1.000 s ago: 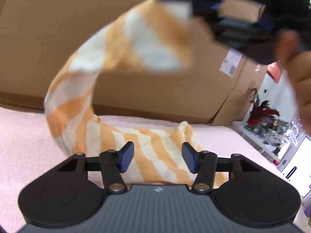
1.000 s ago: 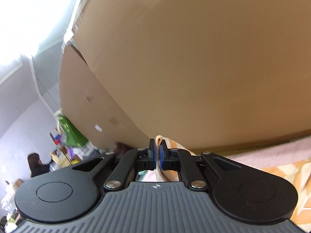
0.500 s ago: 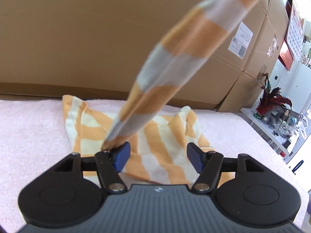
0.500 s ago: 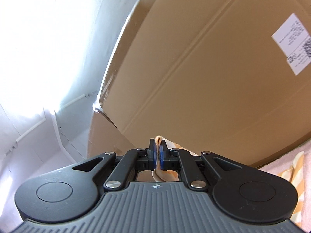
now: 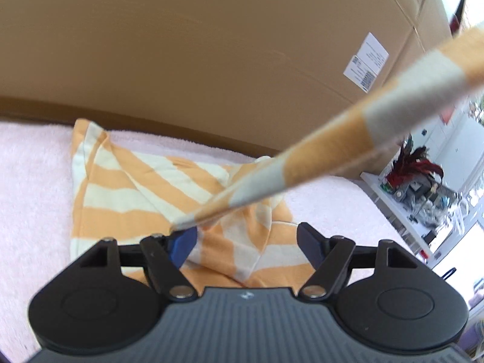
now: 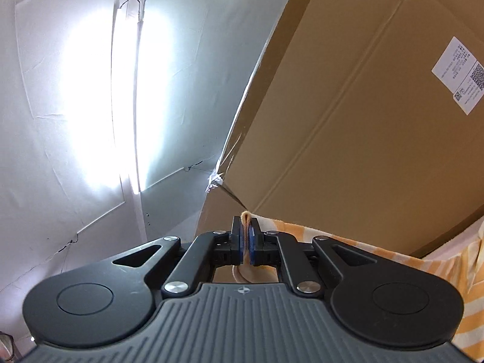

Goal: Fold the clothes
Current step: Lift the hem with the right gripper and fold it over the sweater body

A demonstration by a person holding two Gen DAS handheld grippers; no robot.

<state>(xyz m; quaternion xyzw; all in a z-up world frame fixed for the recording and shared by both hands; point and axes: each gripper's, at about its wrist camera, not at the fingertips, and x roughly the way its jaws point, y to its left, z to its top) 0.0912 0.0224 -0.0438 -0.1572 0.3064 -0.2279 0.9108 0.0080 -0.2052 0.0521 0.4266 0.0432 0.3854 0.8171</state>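
Orange-and-cream striped garment (image 5: 127, 193) lay crumpled on the pink towel-covered tabletop (image 5: 33, 181), one stretch pulled taut up-right from beside the left tool (image 5: 246, 240), whose jaws stood wide. Right tool (image 6: 245, 236), raised high, was clamped on the cloth's far end.

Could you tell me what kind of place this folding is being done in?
Probably a storeroom or workshop corner rather than a home: large labelled cardboard boxes stand behind the pink towelling surface, and a cluttered white shelf sits nearby.
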